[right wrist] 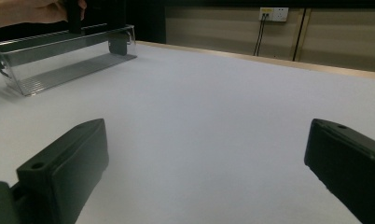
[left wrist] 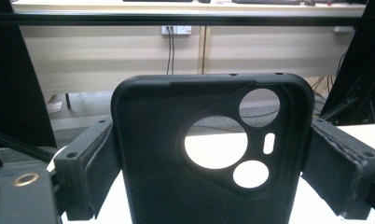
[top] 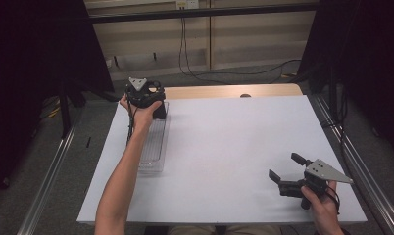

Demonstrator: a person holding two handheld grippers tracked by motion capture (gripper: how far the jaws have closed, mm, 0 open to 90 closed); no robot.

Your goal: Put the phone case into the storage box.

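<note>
Both jaws against phone case (left wrist: 176,154)

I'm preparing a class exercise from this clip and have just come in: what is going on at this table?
A person at a white table works with a gripper in each hand. The left gripper holds a black phone case upright between its jaws, over the far end of a clear plastic tray on the table's left side. The right gripper waits near the table's front right corner, jaws wide apart and holding nothing.
</note>
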